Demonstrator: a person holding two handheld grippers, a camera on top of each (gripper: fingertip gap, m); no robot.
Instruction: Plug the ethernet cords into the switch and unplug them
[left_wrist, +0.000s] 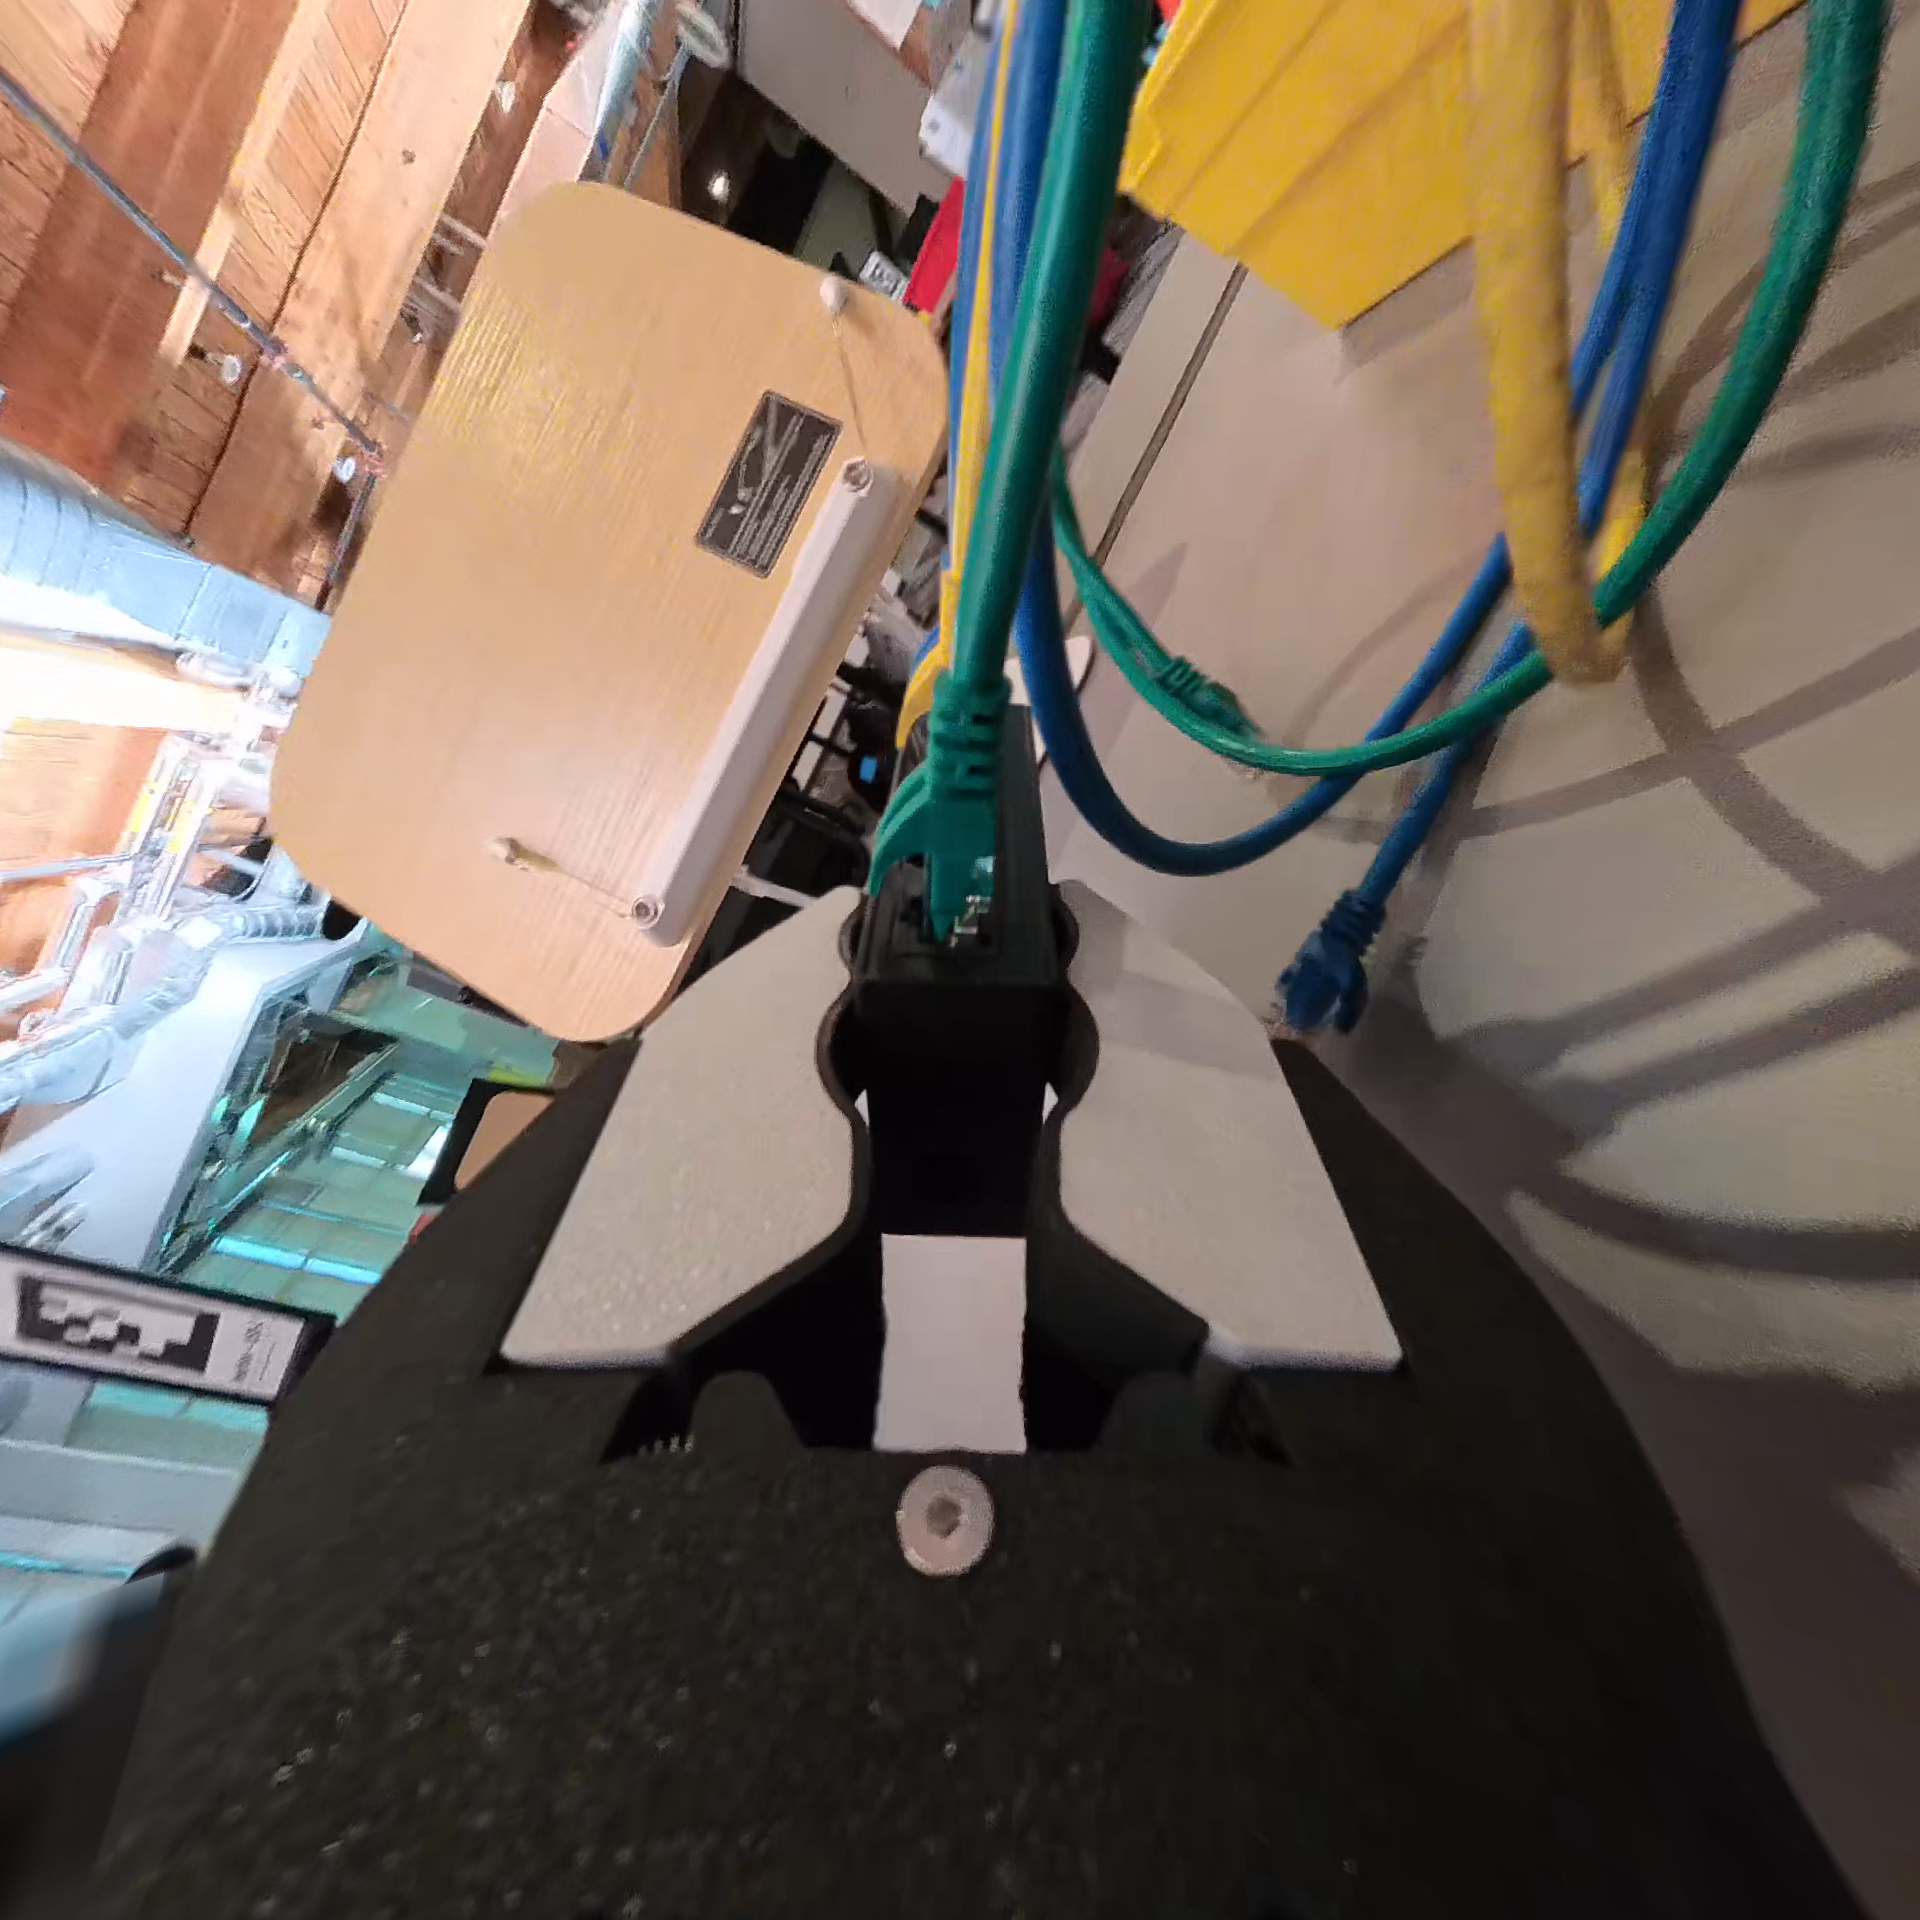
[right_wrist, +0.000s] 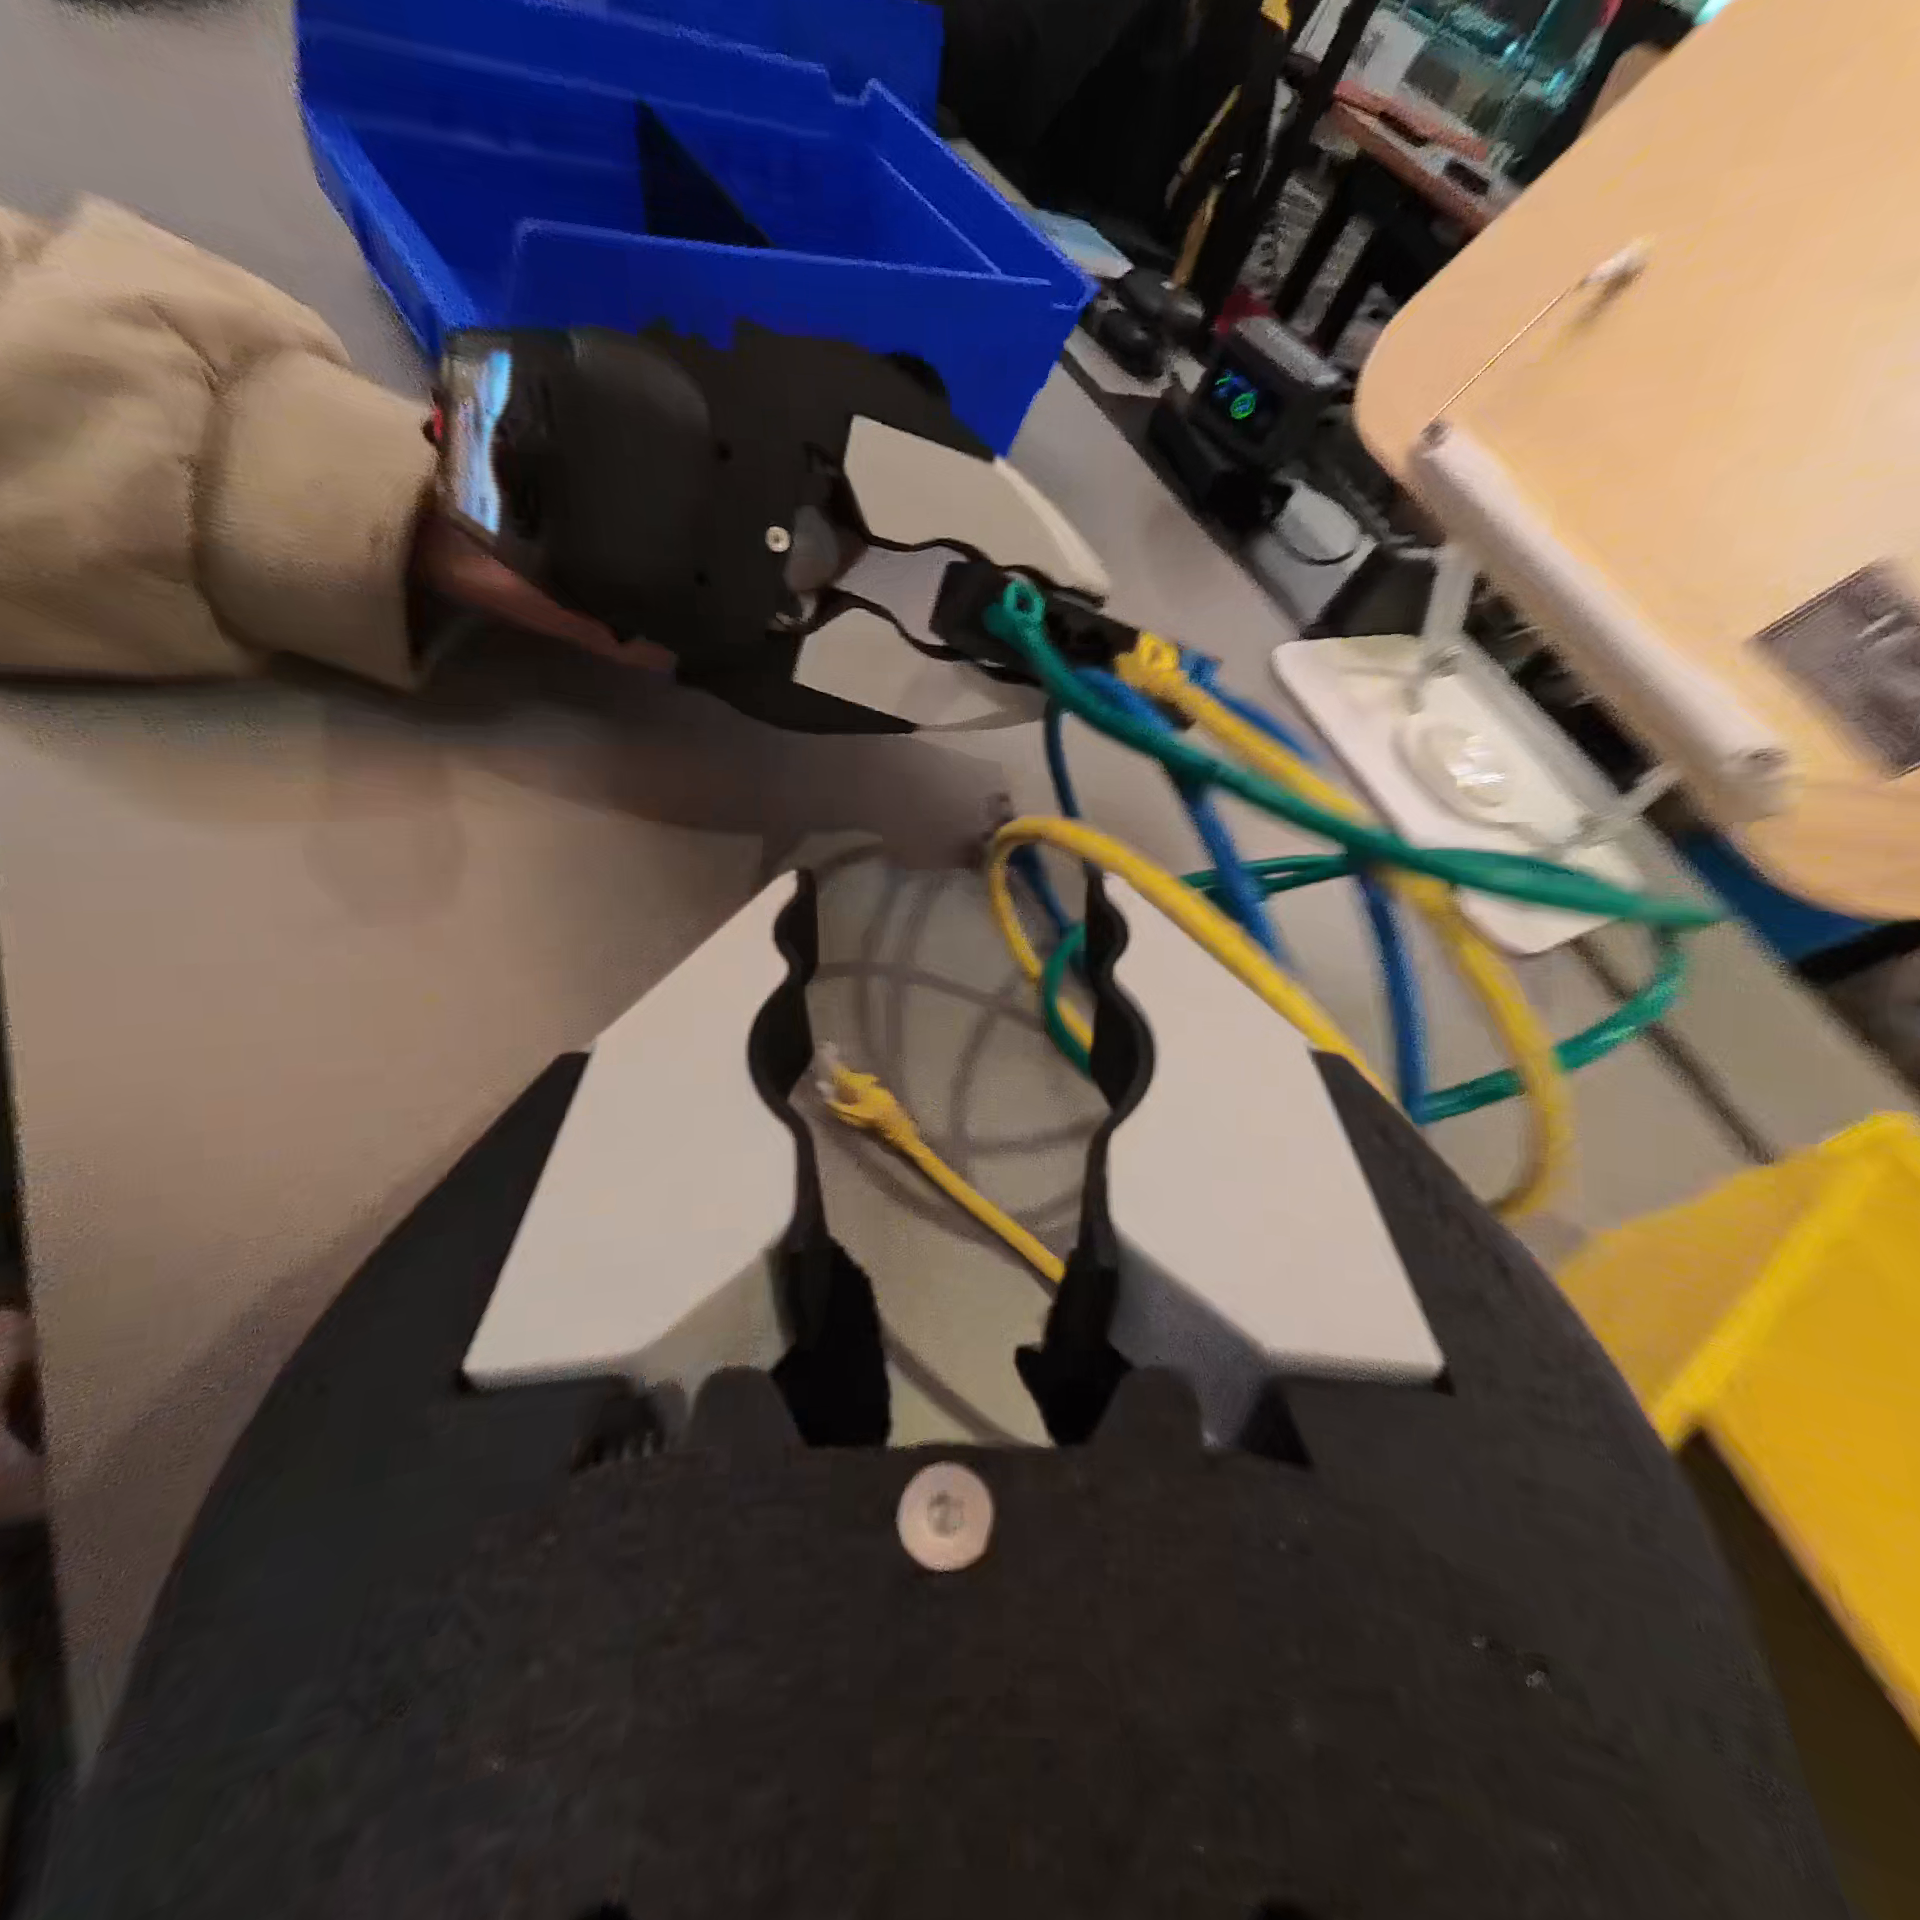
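Left gripper (left_wrist: 956, 997) clamps the black switch (left_wrist: 961, 1039) and lifts it off the table (right_wrist: 312, 831) — steadying its ports, judging by the green cord (left_wrist: 961, 769) seated there. Right gripper (right_wrist: 951, 935) hangs open and empty over a loose yellow plug (right_wrist: 862, 1096). Blue bin (right_wrist: 727, 260) looks empty; yellow bin (right_wrist: 1787, 1299) — contents unseen.

Yellow bin (right_wrist: 1787, 1382) cut off (right edge); switch (left_wrist: 961, 1049) ports mostly hidden.
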